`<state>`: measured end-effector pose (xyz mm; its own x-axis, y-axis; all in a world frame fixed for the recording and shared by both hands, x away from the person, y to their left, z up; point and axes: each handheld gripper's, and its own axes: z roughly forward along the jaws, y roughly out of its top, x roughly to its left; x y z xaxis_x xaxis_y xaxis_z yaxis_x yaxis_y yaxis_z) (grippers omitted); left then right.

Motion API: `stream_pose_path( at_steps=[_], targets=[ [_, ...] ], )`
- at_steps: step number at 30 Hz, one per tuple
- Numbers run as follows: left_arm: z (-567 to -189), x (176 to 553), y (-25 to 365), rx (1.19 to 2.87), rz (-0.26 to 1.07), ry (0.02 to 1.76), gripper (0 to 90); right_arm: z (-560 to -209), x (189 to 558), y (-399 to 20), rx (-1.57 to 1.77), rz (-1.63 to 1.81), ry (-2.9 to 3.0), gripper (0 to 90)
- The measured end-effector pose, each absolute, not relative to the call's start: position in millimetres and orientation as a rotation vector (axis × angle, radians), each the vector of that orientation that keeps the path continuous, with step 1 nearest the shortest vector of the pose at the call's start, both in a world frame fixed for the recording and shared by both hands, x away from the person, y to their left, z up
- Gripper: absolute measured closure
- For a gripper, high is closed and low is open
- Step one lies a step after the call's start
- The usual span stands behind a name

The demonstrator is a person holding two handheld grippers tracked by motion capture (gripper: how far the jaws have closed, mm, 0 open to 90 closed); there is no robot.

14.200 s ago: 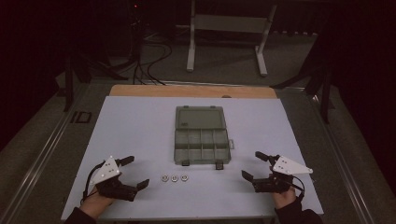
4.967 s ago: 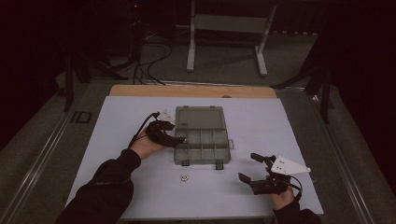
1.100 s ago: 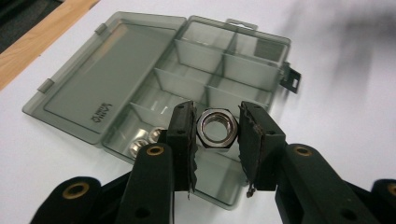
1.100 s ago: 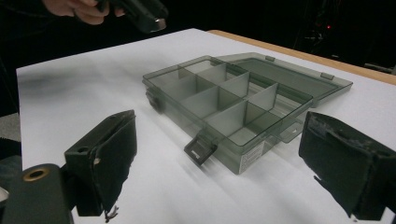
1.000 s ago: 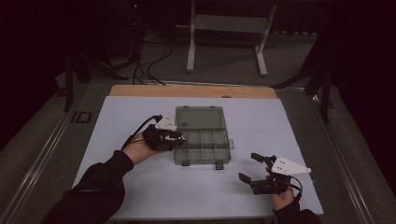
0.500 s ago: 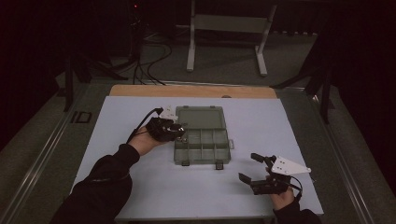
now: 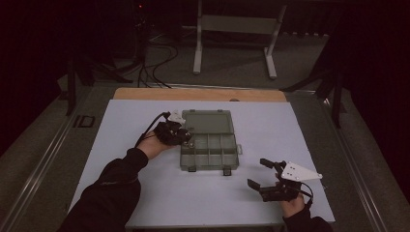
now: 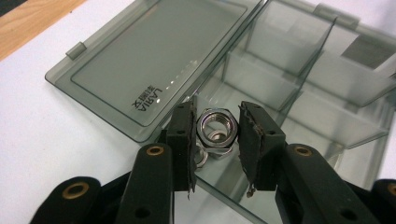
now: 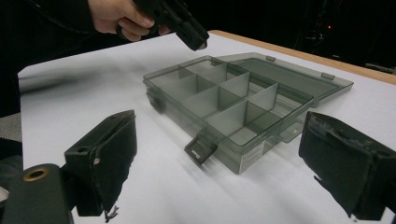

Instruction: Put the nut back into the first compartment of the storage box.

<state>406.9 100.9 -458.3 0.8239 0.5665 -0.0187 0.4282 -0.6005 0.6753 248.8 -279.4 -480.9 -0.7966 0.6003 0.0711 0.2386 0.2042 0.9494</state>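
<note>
nut (image 8: 215, 127) clamped in left gripper (image 8: 215, 140) jaws over box (image 8: 299, 98).

Silver nut (image 8: 215, 125) – black tongs (image 8: 215, 140); smoky grey box (image 7: 209, 140) – white table (image 7: 270, 125), wood edge.

black tongs (image 8: 215, 135) with brass-ringed screw holes, frayed pads; person wears black sleeves (image 7: 113, 186).

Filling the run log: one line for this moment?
left gripper: shut on nut | over organizer box | right gripper: open, idle
</note>
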Motion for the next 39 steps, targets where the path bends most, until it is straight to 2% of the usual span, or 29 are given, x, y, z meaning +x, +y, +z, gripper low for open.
stream_pose_path(
  at_steps=[7,8,10,13,22,29,39],
  targets=[
    [-470.1,407.6,98.1,2.343,0.231,0.722,68.2,-480.7,248.4,-279.8,0.789,1.621,2.170,11.4],
    [-470.6,407.8,97.8,2.340,0.235,0.734,65.9,-480.7,248.5,-279.7,0.789,1.621,2.171,11.4],
    [-469.5,409.3,98.0,2.334,0.238,0.762,42.9,-480.9,248.5,-279.4,0.787,1.619,2.174,11.4],
    [-466.2,409.5,99.8,2.310,0.231,0.783,27.4,-480.7,248.4,-279.5,0.788,1.618,2.174,11.4],
    [-457.6,400.7,111.3,2.257,0.147,0.777,6.1,-480.6,248.4,-279.7,0.790,1.618,2.171,11.4],
    [-449.7,379.9,124.7,2.146,0.203,0.733,5.3,-480.9,248.6,-280.2,0.793,1.616,2.169,11.4],
    [-451.6,346.2,144.5,2.098,0.203,0.680,5.4,-480.9,248.6,-279.8,0.794,1.615,2.168,11.4]
  ],
)
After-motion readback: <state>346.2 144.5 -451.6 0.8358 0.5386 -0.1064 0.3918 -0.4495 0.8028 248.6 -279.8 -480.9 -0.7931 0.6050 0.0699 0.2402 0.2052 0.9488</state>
